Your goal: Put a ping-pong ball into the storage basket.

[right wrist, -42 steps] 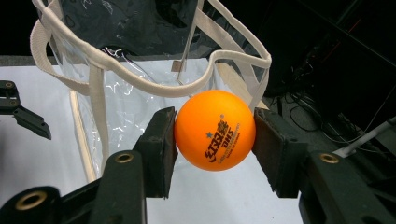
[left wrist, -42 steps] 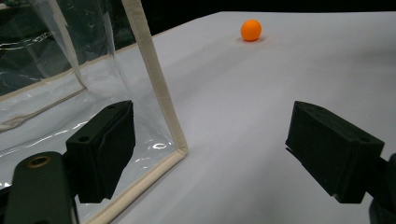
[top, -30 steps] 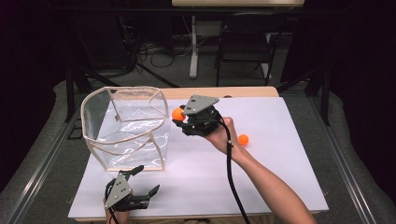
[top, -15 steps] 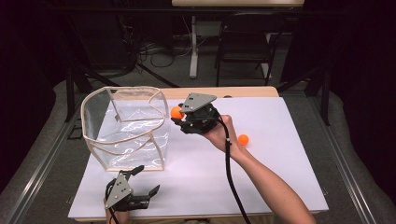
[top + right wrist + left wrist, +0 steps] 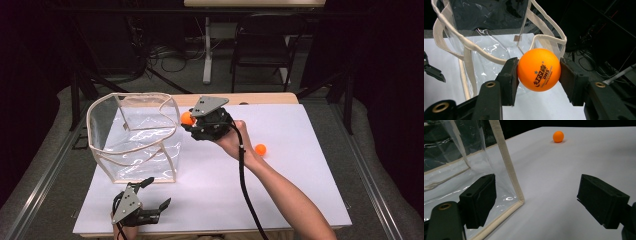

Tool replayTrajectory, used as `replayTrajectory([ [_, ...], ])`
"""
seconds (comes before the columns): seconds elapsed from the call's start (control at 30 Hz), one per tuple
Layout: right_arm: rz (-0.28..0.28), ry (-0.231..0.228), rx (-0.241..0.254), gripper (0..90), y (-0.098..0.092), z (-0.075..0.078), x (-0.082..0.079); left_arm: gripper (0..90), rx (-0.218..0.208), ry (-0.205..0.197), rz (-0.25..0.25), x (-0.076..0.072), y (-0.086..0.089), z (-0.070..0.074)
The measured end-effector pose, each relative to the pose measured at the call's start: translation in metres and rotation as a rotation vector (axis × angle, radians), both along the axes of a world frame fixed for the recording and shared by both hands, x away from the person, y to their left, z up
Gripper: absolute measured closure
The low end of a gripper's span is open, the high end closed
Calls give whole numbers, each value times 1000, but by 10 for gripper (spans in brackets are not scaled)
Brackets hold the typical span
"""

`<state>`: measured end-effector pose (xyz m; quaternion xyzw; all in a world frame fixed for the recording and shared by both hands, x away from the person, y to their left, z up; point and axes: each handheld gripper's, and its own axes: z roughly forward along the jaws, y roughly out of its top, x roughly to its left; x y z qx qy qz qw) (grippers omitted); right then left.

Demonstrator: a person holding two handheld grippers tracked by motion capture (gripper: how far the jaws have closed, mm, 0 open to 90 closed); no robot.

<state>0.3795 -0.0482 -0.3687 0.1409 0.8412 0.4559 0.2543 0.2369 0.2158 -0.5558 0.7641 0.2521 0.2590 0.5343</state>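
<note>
An orange ping-pong ball (image 5: pixel 539 69) sits clamped between the jaws of the right gripper (image 5: pixel 192 121), raised just beside the right rim of the clear plastic bag (image 5: pixel 131 150). This looks like the carry step; next the ball must cross above the rim before release. A second ball (image 5: pixel 260 149) lies right of the hand. The left gripper (image 5: pixel 150 200) rests near, its jaws apart and empty.

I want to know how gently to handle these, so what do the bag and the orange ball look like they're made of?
The tote bag looks like clear, glossy soft plastic: see-through, creased, with glints, edged in beige fabric-like trim. The ping-pong ball in the right tongs looks like smooth, matte hard plastic, judging by its printed logo and even surface.
</note>
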Motion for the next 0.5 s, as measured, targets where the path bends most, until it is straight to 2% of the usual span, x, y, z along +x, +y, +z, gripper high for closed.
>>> replayTrajectory([
  [0.5,6,4,4,508,5,4,2,157,1,-1,-1,0,0,0],
])
